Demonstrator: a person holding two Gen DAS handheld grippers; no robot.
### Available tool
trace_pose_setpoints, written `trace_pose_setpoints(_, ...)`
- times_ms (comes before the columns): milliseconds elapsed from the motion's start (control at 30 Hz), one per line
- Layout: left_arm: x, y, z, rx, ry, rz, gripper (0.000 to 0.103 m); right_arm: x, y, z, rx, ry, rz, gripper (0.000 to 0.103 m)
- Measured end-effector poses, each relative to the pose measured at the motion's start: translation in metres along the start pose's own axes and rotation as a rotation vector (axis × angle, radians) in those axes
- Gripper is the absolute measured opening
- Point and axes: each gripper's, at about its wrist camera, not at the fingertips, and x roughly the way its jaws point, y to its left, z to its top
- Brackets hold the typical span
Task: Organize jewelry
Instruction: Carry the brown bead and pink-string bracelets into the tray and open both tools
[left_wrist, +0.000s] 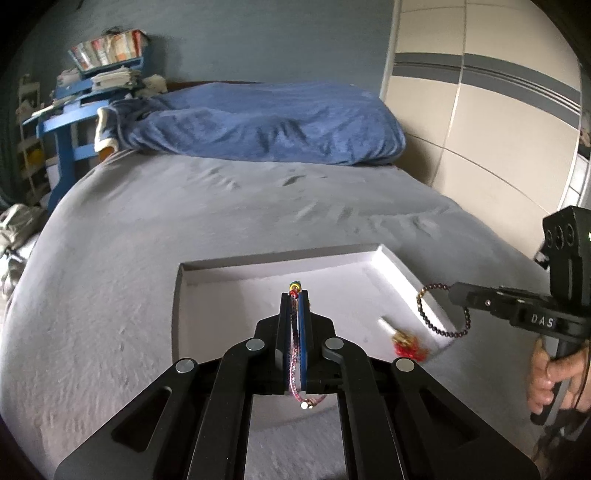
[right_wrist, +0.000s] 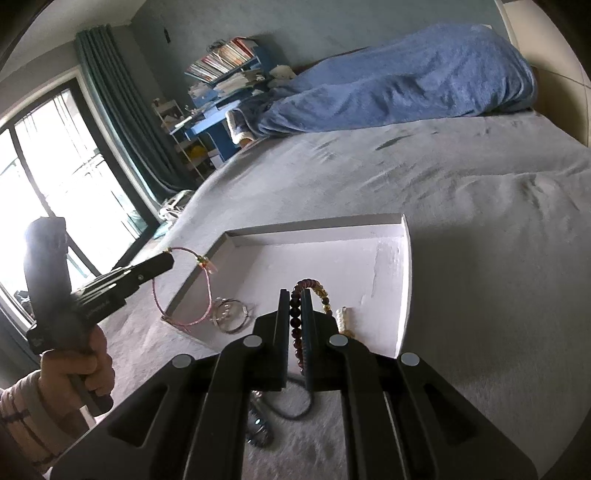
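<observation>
Left gripper (left_wrist: 294, 295) clenched on a pink cord bracelet (left_wrist: 294, 332); cord runs between the fingers, coloured beads poke out at the tips, loop end hangs below. In the right wrist view the same cord loop dangles off that gripper over the near left corner of the box.

Right gripper (right_wrist: 295, 293) clenched on a dark red bead bracelet (right_wrist: 295, 321); the strand sits between the fingers, gold beads showing past the right one. From the left wrist view it hangs as a loose loop at the box's right wall.

Both are light, limp and free-swinging. The beads are round and hard and could probably roll out of a weak pinch, so take the strand across its middle. The cord is thin; grip near the knot or beads.

White shallow box (right_wrist: 404, 280) sits on the grey bed (left_wrist: 110, 258), just ahead of both grippers. Inside: silver bangles (right_wrist: 231, 314) near the left wall, something red and gold (left_wrist: 406, 345) by the right wall. Dark cord and a sparkly piece (right_wrist: 260, 428) lie on the bed, near side, still outside.

Blue blanket (left_wrist: 266, 125) far back.
</observation>
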Motion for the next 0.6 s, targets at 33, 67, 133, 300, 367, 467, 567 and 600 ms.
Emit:
trace_pose_setpoints(33, 0.003, 0.002, 0.000, -0.001, 0.002, 0.010, 0.004, 0.004, -0.001, 0.000, -0.001, 0.004, -0.015, 0.006)
trace_pose_setpoints(67, 0.006, 0.004, 0.000, -0.003, 0.004, 0.019, 0.004, 0.007, -0.002, 0.000, -0.004, 0.007, -0.026, 0.006)
trace_pose_setpoints(133, 0.013, 0.010, -0.002, -0.020, 0.012, 0.032, 0.004, 0.015, -0.003, -0.001, -0.022, 0.018, -0.067, 0.006)
trace_pose_setpoints(300, 0.032, 0.017, -0.012, -0.018, 0.054, 0.058, 0.004, 0.034, 0.003, -0.011, -0.100, 0.059, -0.165, 0.006)
trace_pose_setpoints(367, 0.038, 0.016, -0.017, -0.003, 0.076, 0.063, 0.004, 0.042, 0.007, -0.016, -0.141, 0.084, -0.191, 0.006)
trace_pose_setpoints(467, 0.044, 0.015, -0.024, 0.009, 0.104, 0.064, 0.004, 0.053, 0.014, -0.026, -0.198, 0.116, -0.215, 0.006)
trace_pose_setpoints(567, 0.045, 0.013, -0.030, 0.022, 0.121, 0.075, 0.006, 0.058, 0.017, -0.031, -0.217, 0.134, -0.221, 0.006)
trace_pose_setpoints(600, 0.044, 0.013, -0.031, 0.024, 0.119, 0.078, 0.013, 0.058, 0.017, -0.033, -0.219, 0.136, -0.223, 0.006)
